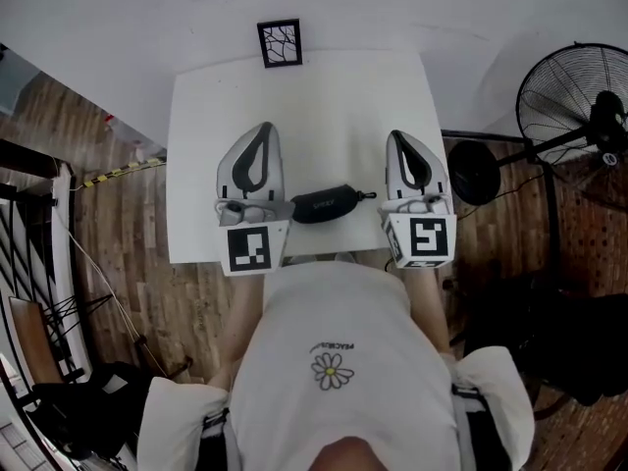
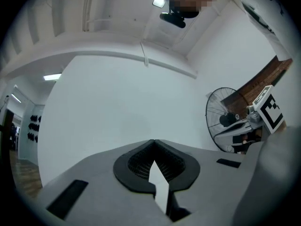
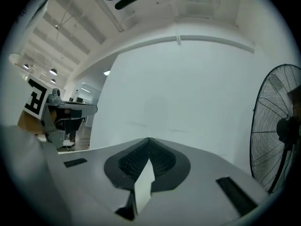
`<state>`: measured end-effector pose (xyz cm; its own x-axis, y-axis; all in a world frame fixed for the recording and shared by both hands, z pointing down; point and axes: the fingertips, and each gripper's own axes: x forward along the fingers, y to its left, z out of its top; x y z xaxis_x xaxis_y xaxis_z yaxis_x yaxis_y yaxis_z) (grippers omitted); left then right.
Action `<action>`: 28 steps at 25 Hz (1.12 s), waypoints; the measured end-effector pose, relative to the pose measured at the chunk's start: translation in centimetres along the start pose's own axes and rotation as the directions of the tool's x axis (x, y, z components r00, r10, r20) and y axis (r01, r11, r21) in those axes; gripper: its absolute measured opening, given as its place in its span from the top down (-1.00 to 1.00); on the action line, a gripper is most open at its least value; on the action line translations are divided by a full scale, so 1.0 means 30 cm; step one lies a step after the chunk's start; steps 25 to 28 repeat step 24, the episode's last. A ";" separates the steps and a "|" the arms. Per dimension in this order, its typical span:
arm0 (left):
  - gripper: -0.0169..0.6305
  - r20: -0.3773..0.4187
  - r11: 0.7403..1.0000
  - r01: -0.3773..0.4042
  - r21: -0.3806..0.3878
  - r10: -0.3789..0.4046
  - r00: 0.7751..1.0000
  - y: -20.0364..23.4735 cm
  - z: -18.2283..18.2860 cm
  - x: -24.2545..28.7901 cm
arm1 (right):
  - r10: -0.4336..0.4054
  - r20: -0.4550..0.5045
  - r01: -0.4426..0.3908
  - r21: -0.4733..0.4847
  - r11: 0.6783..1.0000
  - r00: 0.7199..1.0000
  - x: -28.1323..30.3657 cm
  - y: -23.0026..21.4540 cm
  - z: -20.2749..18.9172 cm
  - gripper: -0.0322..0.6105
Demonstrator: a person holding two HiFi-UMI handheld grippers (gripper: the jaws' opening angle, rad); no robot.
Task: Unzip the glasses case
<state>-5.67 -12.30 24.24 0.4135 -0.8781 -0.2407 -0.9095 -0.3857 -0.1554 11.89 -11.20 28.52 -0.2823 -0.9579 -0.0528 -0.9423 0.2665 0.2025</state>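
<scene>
The black oblong glasses case (image 1: 324, 204), soft-sided with rounded ends, lies flat on the white square table (image 1: 196, 145), toward the table's 6 o'clock edge and about midway across it. Its long axis runs from 9 to 3 o'clock, tilted slightly up at the 3 o'clock end. It looks closed. A thin dark pull tab (image 1: 368, 195) sticks out from its 3 o'clock end, resting on the tabletop.
</scene>
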 end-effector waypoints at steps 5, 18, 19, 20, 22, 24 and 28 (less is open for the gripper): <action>0.91 -0.031 1.000 -0.009 0.000 0.009 0.999 0.012 -0.031 -0.001 | -0.001 -0.024 0.001 0.024 1.000 1.000 -0.026 -0.005 -0.025 0.88; 0.91 -0.043 1.000 -0.020 -0.011 0.020 0.999 0.025 -0.043 -0.021 | 0.015 -0.018 -0.014 0.014 1.000 1.000 -0.028 0.014 -0.008 0.88; 0.91 -0.046 1.000 -0.024 -0.011 0.023 0.999 0.028 -0.046 -0.024 | 0.018 -0.007 -0.018 0.013 1.000 1.000 -0.026 0.018 -0.002 0.88; 0.91 -0.050 1.000 -0.027 -0.011 0.026 0.998 0.031 -0.049 -0.028 | 0.017 -0.005 -0.017 0.014 1.000 1.000 -0.025 0.021 0.002 0.88; 0.91 -0.056 1.000 -0.029 -0.010 0.029 0.998 0.038 -0.055 -0.035 | 0.016 -0.008 -0.016 0.016 1.000 1.000 -0.025 0.029 0.003 0.88; 0.91 -0.062 0.999 -0.032 -0.010 0.031 0.998 0.044 -0.060 -0.042 | 0.024 -0.002 -0.024 0.014 1.000 1.000 -0.026 0.041 0.005 0.88; 0.91 -0.062 0.999 -0.032 -0.010 0.031 0.998 0.044 -0.060 -0.042 | 0.024 -0.002 -0.024 0.014 1.000 1.000 -0.026 0.041 0.005 0.88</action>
